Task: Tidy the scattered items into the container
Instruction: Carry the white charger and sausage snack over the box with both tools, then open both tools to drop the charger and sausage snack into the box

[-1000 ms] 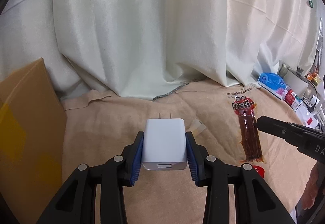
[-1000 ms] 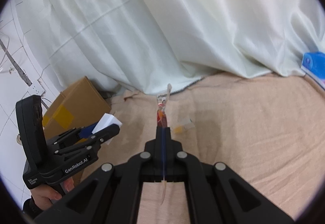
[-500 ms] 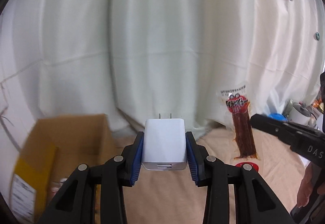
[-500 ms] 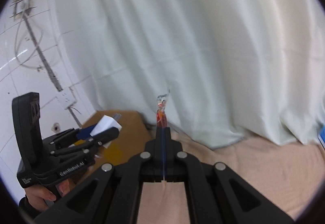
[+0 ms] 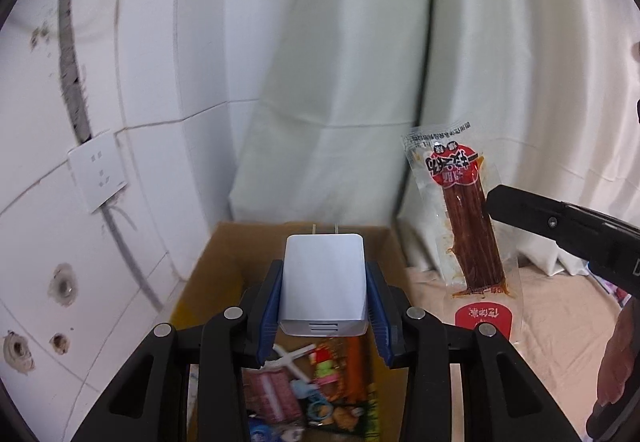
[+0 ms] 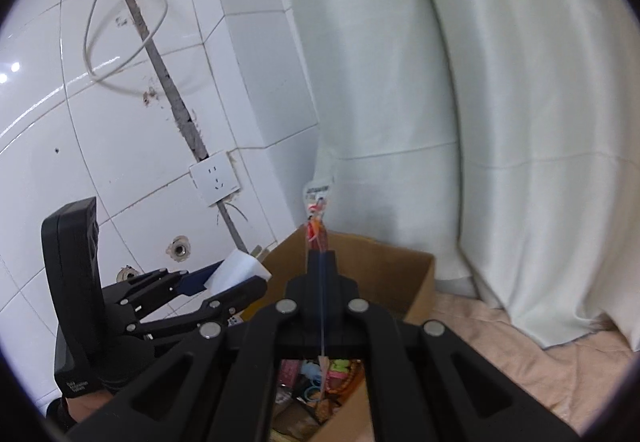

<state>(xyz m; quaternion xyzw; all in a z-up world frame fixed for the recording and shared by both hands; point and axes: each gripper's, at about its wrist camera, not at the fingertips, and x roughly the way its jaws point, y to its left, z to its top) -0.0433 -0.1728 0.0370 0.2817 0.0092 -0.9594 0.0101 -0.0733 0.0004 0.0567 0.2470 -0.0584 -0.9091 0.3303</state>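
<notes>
bright, even indoor light; small glare spots on the glossy wall tiles. strong fisheye bending with dark corners. the curtain looks slightly motion-blurred.

1. I'm looking down my left gripper: matte black linkage arms, angular, with triangular cut-outs near the bottom edge.
2. Round silver screw heads sit at each pivot, four across in a shallow arc.
3. Blue ribbed pads line the inner faces of its fingers.
4. On the right wrist view, my right gripper has the same black frame, the same silver pivots, and a thin blue edge where the pads meet.
5. From here the left unit shows a tall black slab-like housing with small white lettering low on its body, too small to read.
6. White letters also mark the right unit's black finger, cut off at the frame edge.
</notes>
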